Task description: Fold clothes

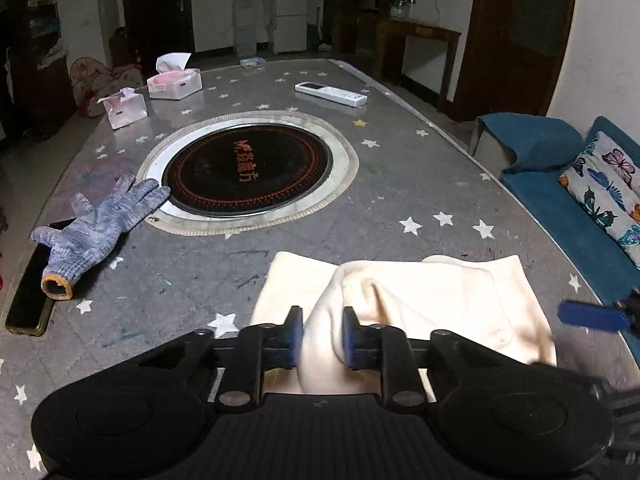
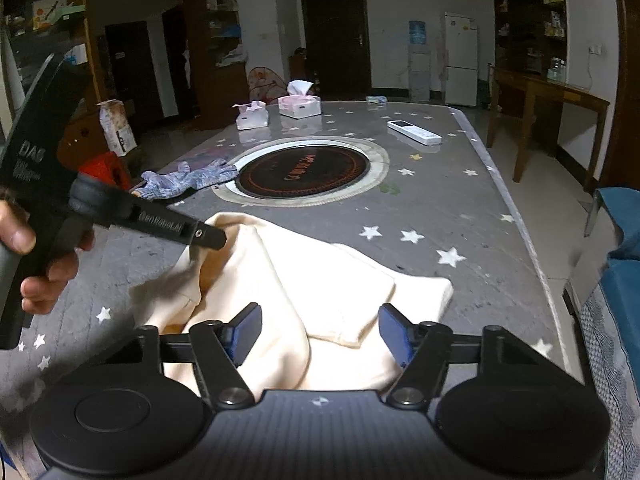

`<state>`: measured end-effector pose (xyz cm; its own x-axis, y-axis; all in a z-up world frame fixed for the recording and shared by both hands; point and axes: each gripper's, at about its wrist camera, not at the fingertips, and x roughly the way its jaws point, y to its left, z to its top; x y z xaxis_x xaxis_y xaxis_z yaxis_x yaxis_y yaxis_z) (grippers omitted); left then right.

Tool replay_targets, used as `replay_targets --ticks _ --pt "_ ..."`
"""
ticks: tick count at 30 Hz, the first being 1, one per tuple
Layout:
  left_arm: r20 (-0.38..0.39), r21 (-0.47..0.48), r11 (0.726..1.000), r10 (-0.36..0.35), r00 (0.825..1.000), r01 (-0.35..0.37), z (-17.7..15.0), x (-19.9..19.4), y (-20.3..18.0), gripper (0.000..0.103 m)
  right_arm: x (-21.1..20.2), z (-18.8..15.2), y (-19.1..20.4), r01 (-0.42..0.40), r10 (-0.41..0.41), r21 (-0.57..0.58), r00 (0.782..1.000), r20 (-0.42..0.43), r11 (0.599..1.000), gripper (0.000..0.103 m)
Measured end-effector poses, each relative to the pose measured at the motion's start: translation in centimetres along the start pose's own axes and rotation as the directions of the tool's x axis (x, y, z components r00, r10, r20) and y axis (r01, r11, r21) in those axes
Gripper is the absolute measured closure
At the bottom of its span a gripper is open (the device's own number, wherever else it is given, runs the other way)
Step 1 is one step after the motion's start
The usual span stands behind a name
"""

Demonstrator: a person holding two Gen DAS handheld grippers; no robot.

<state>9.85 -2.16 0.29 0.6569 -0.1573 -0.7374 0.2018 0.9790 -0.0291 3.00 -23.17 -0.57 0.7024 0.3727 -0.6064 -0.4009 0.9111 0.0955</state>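
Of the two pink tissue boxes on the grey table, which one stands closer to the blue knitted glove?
The smaller pink tissue box, at the table's left edge. The larger, wider pink tissue box sits farther back, beyond it from the blue knitted glove.

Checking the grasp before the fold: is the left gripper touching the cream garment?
Touching. The left wrist view shows the left gripper with both pads pinched on a raised fold of the cream garment.

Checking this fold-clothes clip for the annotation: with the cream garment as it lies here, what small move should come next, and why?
Probably carry the left claw toward the far side and lay its pinched fold down. It is shut on a raised ridge of the cream garment, which lies bunched and partly folded on the table. The right claw hangs open above the cloth, gripping nothing, so it could then press or take the near edge.
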Motion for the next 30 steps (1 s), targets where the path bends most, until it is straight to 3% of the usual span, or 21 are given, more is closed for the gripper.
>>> replay_targets --ticks 12,16,18,20,23,30 --pt "0.017 -0.013 1.000 -0.026 1.000 0.026 -0.6 -0.9 2.2 0.089 6.4 3.6 2.4 -0.130 0.129 -0.063 0.991 -0.029 0.989 0.050" --pt "0.015 -0.022 0.999 -0.035 0.999 0.035 -0.6 -0.9 2.5 0.088 8.8 3.8 2.7 -0.157 0.153 -0.054 0.986 -0.061 0.986 0.069" --pt "0.014 -0.028 0.999 -0.040 0.999 0.041 -0.5 -0.8 2.6 0.084 9.4 3.6 2.8 -0.160 0.156 -0.053 0.985 -0.073 0.986 0.078" --pt "0.013 -0.029 0.999 -0.046 0.999 0.046 -0.5 -0.8 2.6 0.083 9.4 3.4 2.7 -0.164 0.160 -0.049 0.984 -0.072 0.985 0.094" --pt "0.021 -0.020 0.999 -0.041 0.999 0.042 -0.2 -1.0 2.3 0.063 8.3 3.1 2.6 -0.154 0.152 -0.048 0.987 -0.049 0.987 0.098" --pt "0.038 -0.014 0.997 -0.077 0.996 0.078 1.1 -0.8 1.5 0.051 3.1 2.1 1.4 -0.092 0.095 -0.066 0.995 0.040 0.994 0.098"
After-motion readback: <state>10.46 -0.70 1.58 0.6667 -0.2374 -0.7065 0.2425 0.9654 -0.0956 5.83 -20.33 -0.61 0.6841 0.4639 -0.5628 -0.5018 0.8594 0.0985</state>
